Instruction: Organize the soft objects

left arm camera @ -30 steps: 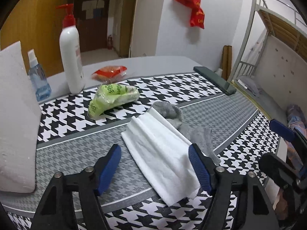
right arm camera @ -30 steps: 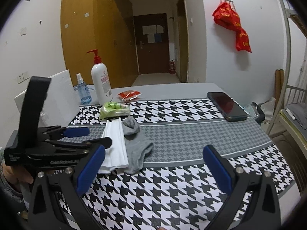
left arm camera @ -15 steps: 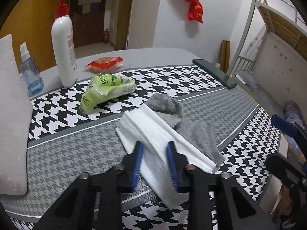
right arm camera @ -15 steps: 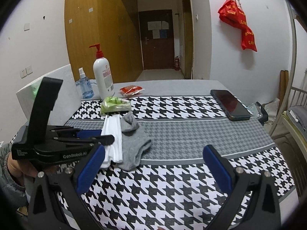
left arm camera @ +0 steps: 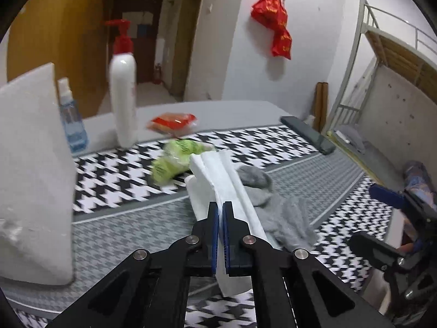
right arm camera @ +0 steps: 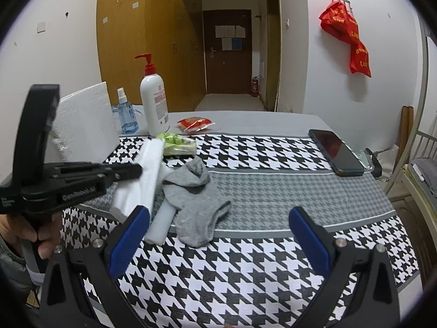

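My left gripper (left arm camera: 220,210) is shut on a folded white cloth (left arm camera: 215,175) and holds it lifted off the table; the right wrist view shows the same cloth (right arm camera: 148,172) raised at the left, held by the left gripper (right arm camera: 138,170). A second white piece (right arm camera: 161,224) lies flat beside a grey sock (right arm camera: 195,199) on the houndstooth table cover. The sock also shows in the left wrist view (left arm camera: 275,210). My right gripper (right arm camera: 218,235) is open and empty, above the table's near part, right of the sock.
A green packet (right arm camera: 177,143), a red packet (right arm camera: 195,123), a white pump bottle (right arm camera: 154,101), a blue spray bottle (right arm camera: 125,114) and a white foam block (right arm camera: 84,125) stand at the back left. A dark phone (right arm camera: 337,151) lies at the right. A bed frame stands beyond the table's right edge.
My left gripper closed on the white cloth and lifted it off the table. The right gripper stayed open and shifted only slightly.
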The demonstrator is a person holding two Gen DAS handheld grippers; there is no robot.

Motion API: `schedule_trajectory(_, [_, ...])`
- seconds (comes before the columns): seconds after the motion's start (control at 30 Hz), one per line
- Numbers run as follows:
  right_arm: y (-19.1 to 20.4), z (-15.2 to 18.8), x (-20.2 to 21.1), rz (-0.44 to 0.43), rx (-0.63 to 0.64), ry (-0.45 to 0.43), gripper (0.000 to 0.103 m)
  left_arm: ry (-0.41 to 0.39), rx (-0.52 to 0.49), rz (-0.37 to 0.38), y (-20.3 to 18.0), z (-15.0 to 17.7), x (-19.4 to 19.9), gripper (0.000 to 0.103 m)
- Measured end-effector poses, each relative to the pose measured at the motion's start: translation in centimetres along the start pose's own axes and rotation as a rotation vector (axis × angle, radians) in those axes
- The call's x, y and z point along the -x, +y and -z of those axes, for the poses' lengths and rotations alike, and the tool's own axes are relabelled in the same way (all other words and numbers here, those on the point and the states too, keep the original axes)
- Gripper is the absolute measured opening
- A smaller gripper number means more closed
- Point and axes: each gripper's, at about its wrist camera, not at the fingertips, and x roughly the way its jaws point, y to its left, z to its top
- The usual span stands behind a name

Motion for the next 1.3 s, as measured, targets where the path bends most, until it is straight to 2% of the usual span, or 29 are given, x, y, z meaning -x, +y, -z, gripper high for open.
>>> schedule_trajectory(0.33, [1.2,-0.5,-2.7,-0.040,0.001,0.068,0.103,-0.019,-0.002,-0.060,1.4,0.7,0.6,0.003])
schedule_trajectory(0.5, [1.3,-1.0,-4.3,-0.021,0.020,0.110,0.102,-0.013,0.001,-0.064,1.6,0.8,0.5,0.003])
schedule_trajectory(0.6, [1.0,-1.0,-5.4,-0.038,-0.003,0.150,0.092,-0.004,-0.002,-0.068,1.6,0.9,0.2,0.003])
schedule_trajectory(0.77, [0.7,-0.6,-6.9,-0.010,0.001,0.203,0.072,0.009,0.004,-0.065,1.7,0.9,0.0,0.003])
schedule_trajectory(1.0, [1.0,-0.5,-7.7,-0.029,0.016,0.233,0.063,0.017,0.003,-0.072,1.7,0.9,-0.1,0.003])
schedule_trajectory(1.1, [1.2,-0.4,-7.9,-0.031,0.029,0.250,0.053,0.024,0.004,-0.077,1.7,1.0,-0.2,0.004])
schedule_trajectory(1.2, [1.4,-0.5,-8.1,-0.043,0.039,0.260,0.039,0.024,-0.001,-0.083,1.6,1.0,-0.2,0.004])
schedule_trajectory(1.27, [1.6,-0.4,-8.0,-0.061,0.045,0.261,0.020,0.026,-0.003,-0.086,1.6,1.0,-0.2,0.006])
schedule_trajectory(1.3, [1.6,-0.4,-7.9,-0.063,0.042,0.260,0.016,0.026,-0.003,-0.085,1.5,1.0,-0.3,0.006])
